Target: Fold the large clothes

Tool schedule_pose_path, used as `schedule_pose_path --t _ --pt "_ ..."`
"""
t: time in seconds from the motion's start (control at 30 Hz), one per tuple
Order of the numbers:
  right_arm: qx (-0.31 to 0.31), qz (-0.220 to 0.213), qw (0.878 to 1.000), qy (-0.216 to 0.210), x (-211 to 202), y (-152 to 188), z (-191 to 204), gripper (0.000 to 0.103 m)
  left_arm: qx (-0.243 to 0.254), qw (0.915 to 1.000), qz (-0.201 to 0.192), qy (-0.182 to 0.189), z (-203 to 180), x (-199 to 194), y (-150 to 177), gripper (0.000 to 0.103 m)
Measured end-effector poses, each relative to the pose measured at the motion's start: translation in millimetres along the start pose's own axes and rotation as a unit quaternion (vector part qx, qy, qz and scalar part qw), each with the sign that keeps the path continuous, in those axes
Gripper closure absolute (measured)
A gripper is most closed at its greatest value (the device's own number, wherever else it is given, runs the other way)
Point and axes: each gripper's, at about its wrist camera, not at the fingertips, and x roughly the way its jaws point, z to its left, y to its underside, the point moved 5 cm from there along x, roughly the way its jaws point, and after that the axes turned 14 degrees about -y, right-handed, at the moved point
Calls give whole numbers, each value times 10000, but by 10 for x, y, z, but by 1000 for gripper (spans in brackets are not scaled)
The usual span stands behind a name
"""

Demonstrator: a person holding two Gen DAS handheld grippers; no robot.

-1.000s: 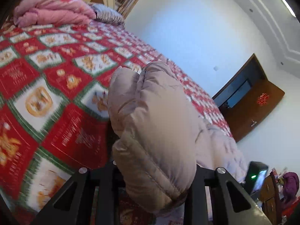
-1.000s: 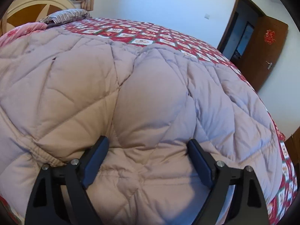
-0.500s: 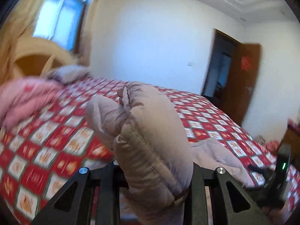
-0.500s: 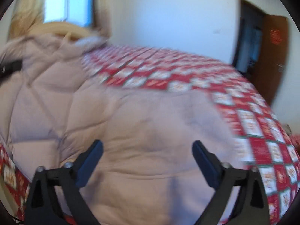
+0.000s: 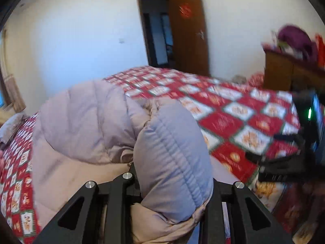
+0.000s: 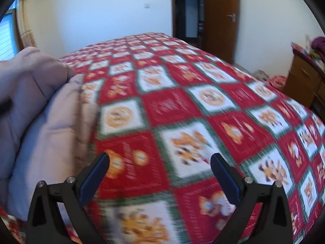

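A pale pink-beige quilted puffer coat lies on the bed. My left gripper is shut on a thick padded fold of the coat, which bulges up between the fingers and hides the tips. In the right wrist view the coat lies at the left. My right gripper is open and empty, held over the bedspread to the right of the coat. The right gripper also shows in the left wrist view, at the far right.
A red, white and green patterned bedspread covers the bed. A brown door stands open at the far wall. A wooden dresser with purple cloth on top stands at the right.
My left gripper has swung right with the coat fold still in it, now facing the door. My right gripper has come off the coat and moved right over bare bedspread.
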Motion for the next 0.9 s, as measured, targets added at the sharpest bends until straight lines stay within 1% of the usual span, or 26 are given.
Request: schedule_pose_path --t 0.1,0.2,0.27,0.33,0.37,0.4,0.47,0.5,0.53,0.57,0.6,0.67,0.73,0.8,0.87,0.9 --pt "171 87 9998 80 35 88 -191 1 206 9997 -81 -74 -148 -26 45 75" --pt "221 156 9996 74 101 126 -272 1 290 9994 -105 -134 -124 -111 50 73" --pt "197 182 9996 67 134 136 -268 1 469 9983 -142 -327 -118 -193 30 68" --pt "153 182 9997 76 167 143 -238 1 615 9967 -116 -516 -203 -225 -38 63" --pt "138 191 9997 75 172 147 -225 1 687 9950 -142 -717 -211 -280 -50 61" --pt "126 201 9997 70 176 153 -209 1 712 9940 -163 -814 -223 -296 -57 58" --pt "101 216 9997 68 172 164 -186 1 702 9935 -203 -873 -230 -412 -77 43" --pt "85 219 9997 73 170 164 -179 1 639 9941 -324 -810 -229 -517 -95 40" --pt "66 222 9997 88 163 163 -176 1 609 9943 -423 -763 -240 -587 -109 33" --pt "51 218 9997 104 153 158 -176 1 602 9942 -540 -712 -252 -707 -124 22" --pt "43 216 9997 116 151 150 -178 1 622 9940 -606 -669 -262 -782 -129 18" --pt "35 223 9997 133 143 136 -183 1 633 9939 -664 -607 -233 -911 -126 16" --pt "42 197 9997 145 118 104 -183 1 508 9943 -695 -630 -134 -998 -141 16" --pt "-4 168 9998 124 75 50 -147 2 130 9937 -779 -794 167 -1109 -167 16" --pt "-113 119 9998 122 32 -17 -86 7 -377 9910 -765 -1032 590 -1168 -175 16" --pt "-194 132 9997 106 19 -62 -38 15 -621 9883 -706 -1199 812 -1160 -166 15"
